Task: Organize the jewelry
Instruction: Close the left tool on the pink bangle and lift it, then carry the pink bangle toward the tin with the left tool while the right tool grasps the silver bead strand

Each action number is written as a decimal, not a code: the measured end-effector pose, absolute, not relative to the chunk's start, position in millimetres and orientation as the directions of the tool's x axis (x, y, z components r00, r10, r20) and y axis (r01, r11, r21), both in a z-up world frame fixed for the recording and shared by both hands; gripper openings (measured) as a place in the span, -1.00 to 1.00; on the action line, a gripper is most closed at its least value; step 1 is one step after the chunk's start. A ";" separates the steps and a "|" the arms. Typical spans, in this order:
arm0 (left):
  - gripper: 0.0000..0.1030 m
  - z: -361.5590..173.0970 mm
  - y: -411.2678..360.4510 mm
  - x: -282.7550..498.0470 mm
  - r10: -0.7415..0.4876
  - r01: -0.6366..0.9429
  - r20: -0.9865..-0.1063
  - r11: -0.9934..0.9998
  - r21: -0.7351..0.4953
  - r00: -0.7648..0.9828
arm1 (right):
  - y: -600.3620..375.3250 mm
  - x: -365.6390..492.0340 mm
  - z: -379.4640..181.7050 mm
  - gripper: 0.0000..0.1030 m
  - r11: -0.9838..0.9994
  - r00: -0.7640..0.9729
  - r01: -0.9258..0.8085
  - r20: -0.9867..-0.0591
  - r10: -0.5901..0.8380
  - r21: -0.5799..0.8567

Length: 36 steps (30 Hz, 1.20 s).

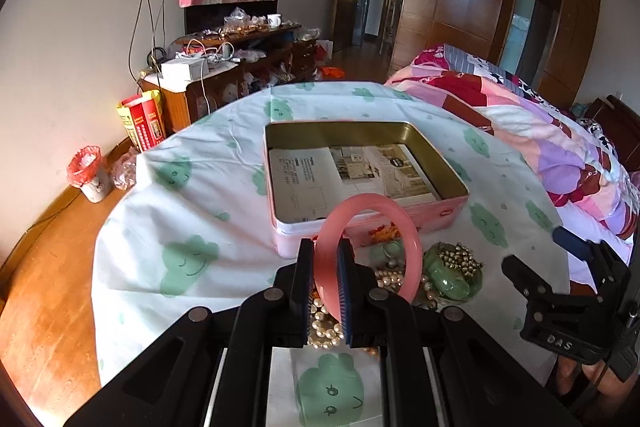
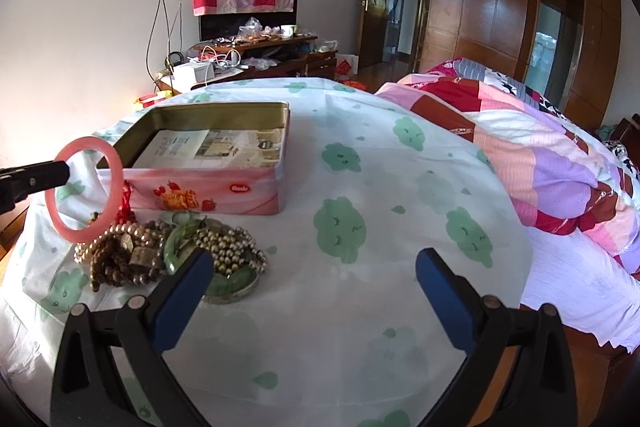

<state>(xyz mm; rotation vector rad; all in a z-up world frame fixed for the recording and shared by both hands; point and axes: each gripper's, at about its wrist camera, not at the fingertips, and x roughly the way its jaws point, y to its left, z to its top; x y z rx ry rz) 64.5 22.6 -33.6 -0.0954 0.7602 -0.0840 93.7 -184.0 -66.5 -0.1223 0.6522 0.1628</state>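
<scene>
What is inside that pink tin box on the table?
Inside the pink tin lies only a printed leaflet flat on the bottom, against gold inner walls. No jewelry is in it. Whatever is beneath the leaflet is covered.

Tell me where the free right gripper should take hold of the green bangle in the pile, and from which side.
Grip the green bangle on its near rim, which juts out of the jewelry pile toward the open right gripper. Come from above and the near side, one finger inside the ring; it lies almost flat, with beads covering its far part.
</scene>
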 end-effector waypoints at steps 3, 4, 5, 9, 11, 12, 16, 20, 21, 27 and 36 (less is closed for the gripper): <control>-0.80 -38.5 20.6 67.5 -0.118 0.047 -0.695 0.992 -0.121 0.710 | -177.3 101.4 -68.8 0.60 0.969 0.762 -0.237 -0.631 0.144 -0.066; -0.80 -39.6 20.1 67.4 -0.121 0.049 -0.696 0.991 -0.122 0.708 | -174.8 103.9 -69.5 0.43 0.966 0.754 -0.252 -0.639 0.153 -0.066; -0.80 -40.0 19.9 67.6 -0.124 0.052 -0.697 0.991 -0.124 0.706 | -171.3 106.7 -70.2 0.31 0.960 0.744 -0.273 -0.646 0.168 -0.064; -0.80 -38.3 21.2 66.5 -0.119 0.049 -0.690 0.991 -0.121 0.713 | -154.3 109.2 -71.2 0.22 0.934 0.723 -0.351 -0.654 0.223 -0.069; -0.80 -38.5 23.9 66.2 -0.119 0.044 -0.689 0.991 -0.126 0.715 | -146.1 108.9 -72.4 0.14 0.920 0.711 -0.385 -0.660 0.243 -0.077; -0.80 -39.1 25.2 66.6 -0.119 0.041 -0.690 0.991 -0.129 0.714 | -143.3 109.4 -73.7 0.09 0.914 0.703 -0.399 -0.665 0.251 -0.077; -0.80 -42.4 29.4 67.3 -0.118 0.027 -0.697 0.990 -0.140 0.708 | -133.6 114.8 -84.4 -0.22 0.894 0.668 -0.440 -0.697 0.262 -0.086; -0.80 -41.0 32.9 66.8 -0.121 0.022 -0.693 0.988 -0.150 0.711 | -137.9 116.3 -86.4 -0.73 0.889 0.645 -0.454 -0.708 0.288 -0.052; -0.80 -40.8 32.9 66.8 -0.121 0.022 -0.693 0.988 -0.151 0.711 | -139.5 115.3 -85.6 -0.77 0.889 0.643 -0.456 -0.706 0.298 -0.040; -0.80 -38.9 32.8 66.5 -0.124 0.028 -0.690 0.988 -0.149 0.713 | -146.8 106.2 -67.5 -0.86 0.886 0.665 -0.463 -0.660 0.351 0.005; -0.80 -32.3 30.7 64.3 -0.130 0.036 -0.677 0.988 -0.151 0.724 | -154.7 101.9 -33.7 -0.86 0.886 0.709 -0.463 -0.589 0.388 0.026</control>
